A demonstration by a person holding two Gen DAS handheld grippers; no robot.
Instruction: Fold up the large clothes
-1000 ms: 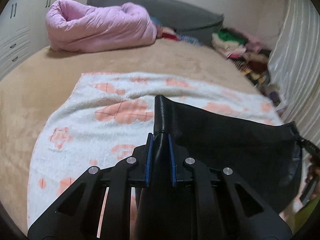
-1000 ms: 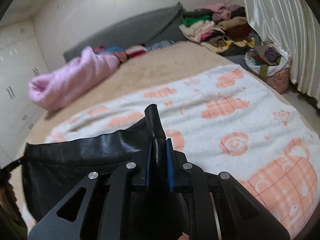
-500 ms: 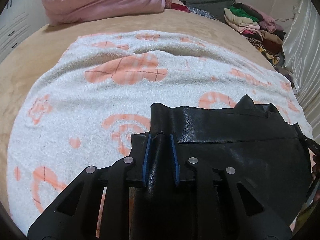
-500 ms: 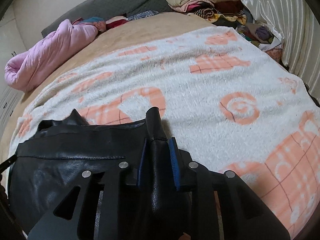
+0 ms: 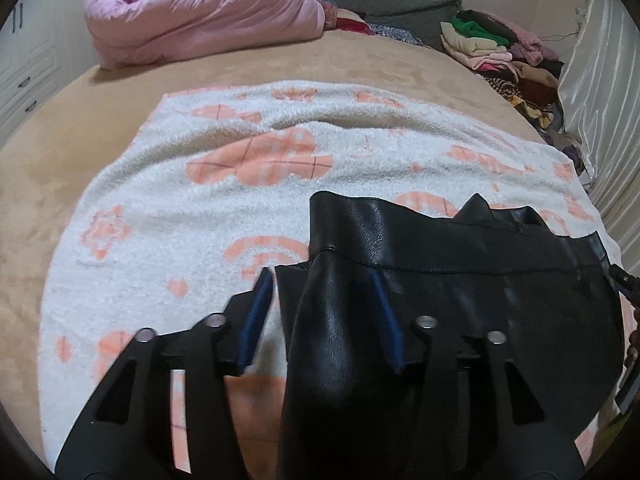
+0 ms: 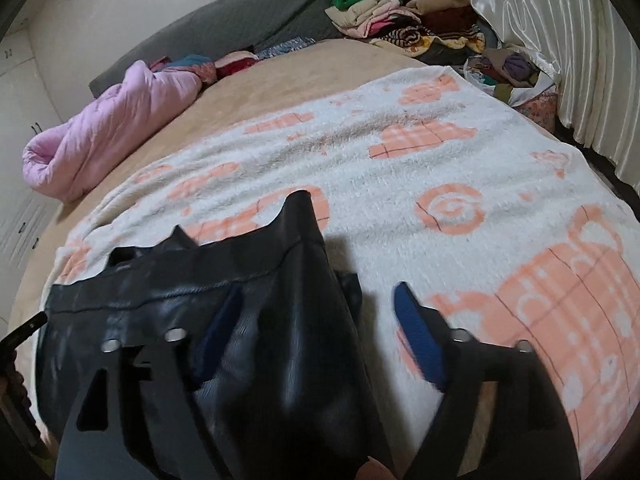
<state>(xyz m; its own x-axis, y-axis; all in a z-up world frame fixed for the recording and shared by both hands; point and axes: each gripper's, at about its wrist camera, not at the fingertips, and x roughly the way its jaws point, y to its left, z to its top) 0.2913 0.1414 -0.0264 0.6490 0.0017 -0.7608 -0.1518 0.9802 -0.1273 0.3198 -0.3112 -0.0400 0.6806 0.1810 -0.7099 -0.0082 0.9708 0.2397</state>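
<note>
We see a white fleece blanket with orange prints (image 5: 224, 216) over a tan bed (image 5: 80, 128), pink rolled quilt (image 5: 200, 12) upper left. Black leather garment (image 5: 460, 300) lies lower centre; left gripper (image 5: 318, 316) and right gripper (image 6: 320, 320) jaws are opening, pads off the folds between them. Its lower part is cut off.

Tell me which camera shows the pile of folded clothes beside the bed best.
The right wrist view. There the pile of folded clothes sits high in the middle of the picture, large enough to tell single garments apart, such as a green one and a striped one. The left wrist view shows the same pile smaller and squeezed against the right edge.
</note>
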